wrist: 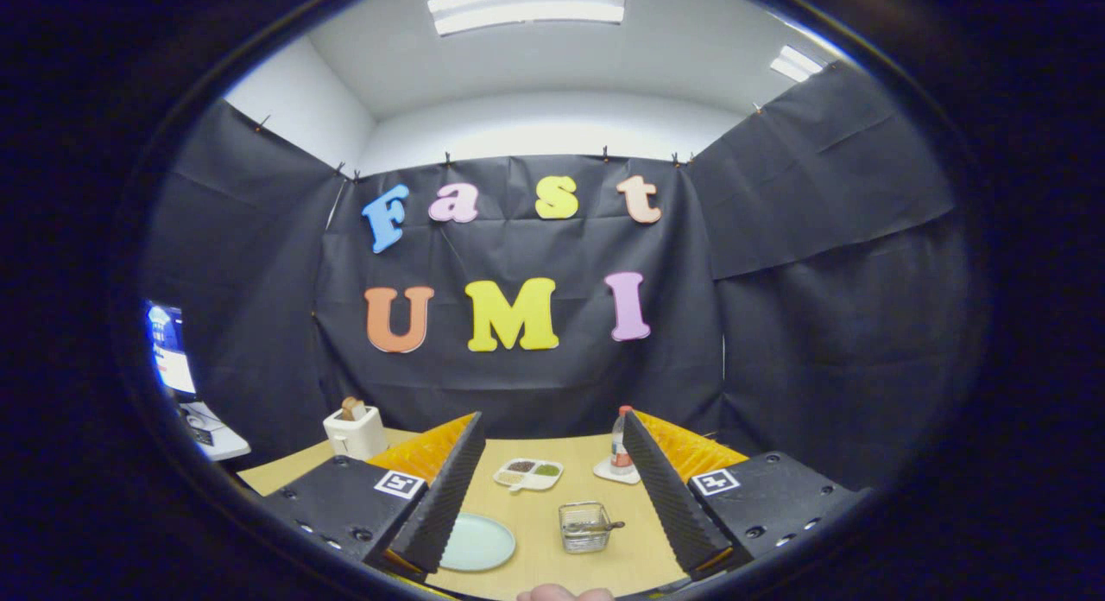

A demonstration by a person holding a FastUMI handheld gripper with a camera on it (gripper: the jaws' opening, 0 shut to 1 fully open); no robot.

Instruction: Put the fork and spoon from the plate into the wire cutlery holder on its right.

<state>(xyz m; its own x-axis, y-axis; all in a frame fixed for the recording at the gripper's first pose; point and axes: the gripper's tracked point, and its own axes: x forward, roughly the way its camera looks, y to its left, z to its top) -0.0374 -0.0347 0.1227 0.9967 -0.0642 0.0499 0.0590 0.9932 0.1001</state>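
My gripper (552,437) is open, held high above the wooden table (535,532), with nothing between its fingers. Below, between the fingers, a pale green plate (477,541) lies bare next to the left finger. To the plate's right stands the square wire cutlery holder (584,527), with metal cutlery (594,527) lying in it and a handle sticking out over its right rim. I cannot tell the fork from the spoon at this size.
A white divided dish (528,474) with small foods sits beyond the holder. A bottle (620,442) on a white coaster stands behind the right finger. A white toaster (355,430) with bread is at the back left. A monitor (170,347) is far left. Fingertips of a hand (563,593) show at the table's near edge.
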